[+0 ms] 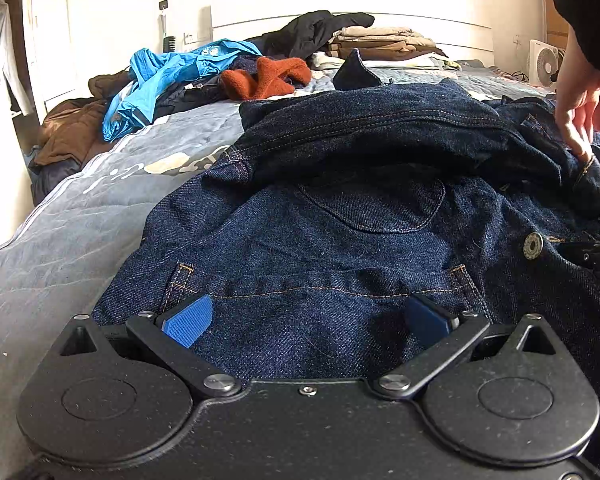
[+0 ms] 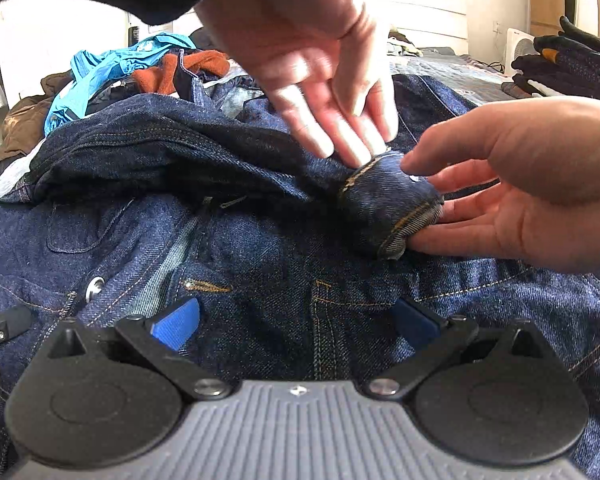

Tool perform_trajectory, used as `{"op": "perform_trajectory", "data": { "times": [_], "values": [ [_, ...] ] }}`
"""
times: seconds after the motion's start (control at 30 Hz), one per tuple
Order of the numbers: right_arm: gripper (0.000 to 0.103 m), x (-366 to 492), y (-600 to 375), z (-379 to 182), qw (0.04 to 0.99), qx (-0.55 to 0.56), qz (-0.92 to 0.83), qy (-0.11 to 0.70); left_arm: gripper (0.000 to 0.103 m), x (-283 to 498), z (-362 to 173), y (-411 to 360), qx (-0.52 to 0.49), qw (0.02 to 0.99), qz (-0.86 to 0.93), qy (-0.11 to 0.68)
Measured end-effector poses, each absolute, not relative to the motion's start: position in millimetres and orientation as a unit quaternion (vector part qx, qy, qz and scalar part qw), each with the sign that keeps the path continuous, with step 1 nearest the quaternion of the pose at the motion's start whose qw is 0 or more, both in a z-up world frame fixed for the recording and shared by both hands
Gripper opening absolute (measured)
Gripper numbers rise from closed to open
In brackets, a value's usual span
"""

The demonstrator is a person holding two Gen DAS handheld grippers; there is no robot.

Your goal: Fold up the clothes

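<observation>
Dark denim jacket (image 2: pixel 260 240) — spread flat | sleeve cuff (image 2: pixel 392 208) — rumpled, stitched

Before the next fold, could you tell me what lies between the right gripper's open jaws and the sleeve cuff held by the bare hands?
Only flat denim jacket lies between the right gripper and the cuff, seen in the right wrist view.

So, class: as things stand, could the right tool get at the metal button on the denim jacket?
Probably yes: the button lies exposed on the jacket, just left of the open right tool; both hands work farther away.
</observation>
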State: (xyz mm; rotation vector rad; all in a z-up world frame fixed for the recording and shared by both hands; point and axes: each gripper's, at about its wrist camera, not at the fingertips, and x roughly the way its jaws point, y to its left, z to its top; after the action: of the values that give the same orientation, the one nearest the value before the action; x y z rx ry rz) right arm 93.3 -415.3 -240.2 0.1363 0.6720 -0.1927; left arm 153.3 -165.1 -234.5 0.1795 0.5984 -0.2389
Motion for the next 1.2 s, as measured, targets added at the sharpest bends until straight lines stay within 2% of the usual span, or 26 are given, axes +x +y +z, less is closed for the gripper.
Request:
{"op": "perform_trajectory", "data": {
  "times": [1.2],
  "values": [
    [0.103, 94.8, -415.4, -238.9, 0.937, 0.063, -0.095, 0.331, 0.103, 153.2, -234.3, -163.6, 0.088, 0.944, -0.118, 0.295]
  ]
}}
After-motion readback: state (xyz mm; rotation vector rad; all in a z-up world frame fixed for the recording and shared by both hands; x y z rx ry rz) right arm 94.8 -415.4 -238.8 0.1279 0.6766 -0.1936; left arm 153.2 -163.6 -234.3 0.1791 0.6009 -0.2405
